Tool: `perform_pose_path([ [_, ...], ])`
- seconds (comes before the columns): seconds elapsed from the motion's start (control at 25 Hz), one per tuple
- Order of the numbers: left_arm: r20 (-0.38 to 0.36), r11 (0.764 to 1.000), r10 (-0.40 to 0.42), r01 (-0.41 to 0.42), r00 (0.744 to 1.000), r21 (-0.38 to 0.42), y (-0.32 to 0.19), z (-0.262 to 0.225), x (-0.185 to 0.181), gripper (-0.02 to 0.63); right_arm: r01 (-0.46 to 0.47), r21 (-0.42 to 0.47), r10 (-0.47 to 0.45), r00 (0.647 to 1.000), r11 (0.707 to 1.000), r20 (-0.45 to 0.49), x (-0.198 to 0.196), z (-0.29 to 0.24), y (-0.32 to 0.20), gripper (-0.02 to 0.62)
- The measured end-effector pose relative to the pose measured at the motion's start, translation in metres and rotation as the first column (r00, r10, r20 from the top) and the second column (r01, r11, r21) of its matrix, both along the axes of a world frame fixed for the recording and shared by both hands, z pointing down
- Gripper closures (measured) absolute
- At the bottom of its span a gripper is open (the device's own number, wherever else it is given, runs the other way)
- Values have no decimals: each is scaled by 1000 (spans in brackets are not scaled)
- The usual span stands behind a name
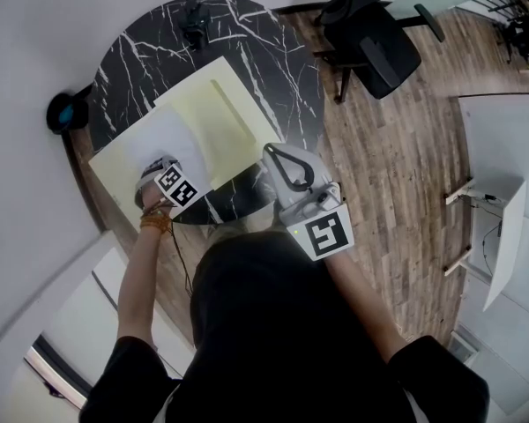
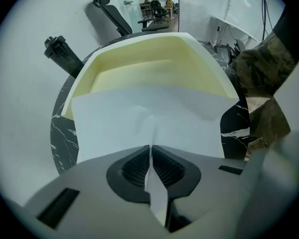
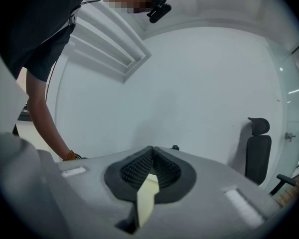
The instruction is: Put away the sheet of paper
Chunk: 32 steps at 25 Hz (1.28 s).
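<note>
Centrally, the thin white sheet of paper (image 2: 139, 126) lies over the near part of the open pale-yellow card folder (image 2: 139, 66) on the round black marble table (image 1: 150, 55). Left gripper (image 2: 150, 152): jaws pinched on a raised fold of the sheet. Right gripper (image 3: 150, 157): jaws clamped on the folder's edge. The sheet is judged light, limp and easily creased, so it is best held gently near an edge.

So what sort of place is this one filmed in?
Most likely an office: a round black marble-pattern table, a black office chair beside it on wood-look flooring, and, far off in the left gripper view, people seated at desks.
</note>
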<state>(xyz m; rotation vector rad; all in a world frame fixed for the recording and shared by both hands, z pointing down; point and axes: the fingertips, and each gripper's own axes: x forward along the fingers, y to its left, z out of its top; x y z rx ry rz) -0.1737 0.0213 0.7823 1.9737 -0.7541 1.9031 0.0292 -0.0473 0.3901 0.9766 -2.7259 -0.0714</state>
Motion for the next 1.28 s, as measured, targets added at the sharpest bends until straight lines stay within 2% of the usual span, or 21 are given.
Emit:
perform_pose_path([
  [0.28,35,996,-35,37,999,-81,18,-5,-21,575,13,17,-13,1000,1000,3,4,-2,2,595],
  [0.4,55,995,-45,50,997,-87,17,-8,-32,575,12,18,-13,1000,1000,9,6,-2,1,595],
  [0.6,47,992,-99,102,994,-75,6,-16,-41,575,-9,-6,9,1000,1000,17,12,1,3,595],
  [0.76,77,997,-21,26,997,-73,3,-11,-32,575,-21,2,21,1000,1000,22,17,0,2,595],
  [1.28,32,995,60,-57,998,-84,-20,2,17,575,-51,0,51,999,999,9,28,3,-3,595],
])
